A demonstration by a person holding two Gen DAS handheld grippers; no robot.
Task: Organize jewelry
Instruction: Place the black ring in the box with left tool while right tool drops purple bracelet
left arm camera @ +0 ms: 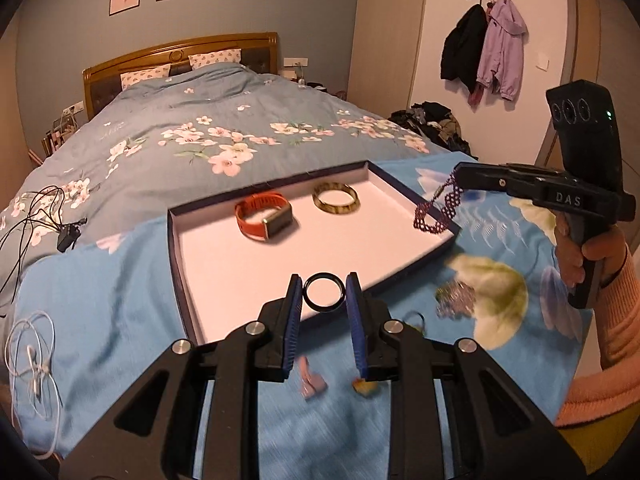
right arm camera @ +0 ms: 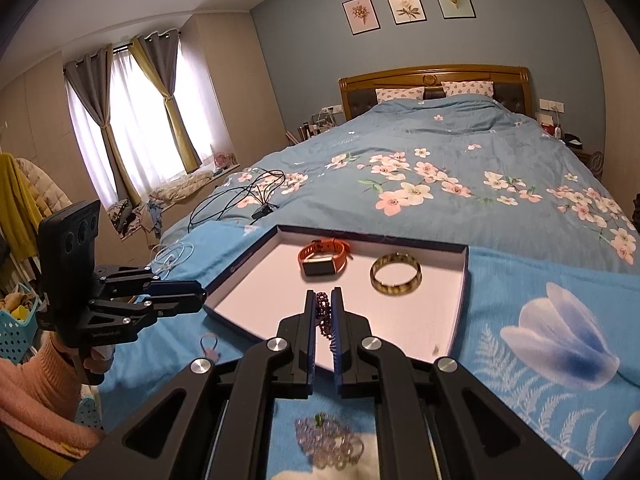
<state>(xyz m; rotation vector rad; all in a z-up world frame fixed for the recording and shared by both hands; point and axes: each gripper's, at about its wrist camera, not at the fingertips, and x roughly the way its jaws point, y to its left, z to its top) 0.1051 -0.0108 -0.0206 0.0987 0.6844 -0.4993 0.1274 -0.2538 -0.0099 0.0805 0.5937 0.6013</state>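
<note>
"DAS" lettering shows on right gripper [left arm camera: 460, 184], jaws clamping beaded bracelet [left arm camera: 434, 216] at tray [left arm camera: 404, 280] 3 o'clock edge; left gripper [left arm camera: 323, 294], angled down, pinches black ring [left arm camera: 323, 294].

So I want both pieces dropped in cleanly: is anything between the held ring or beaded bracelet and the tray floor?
Nothing visible. The black ring and beaded bracelet hang over bare parts of the tray.
</note>
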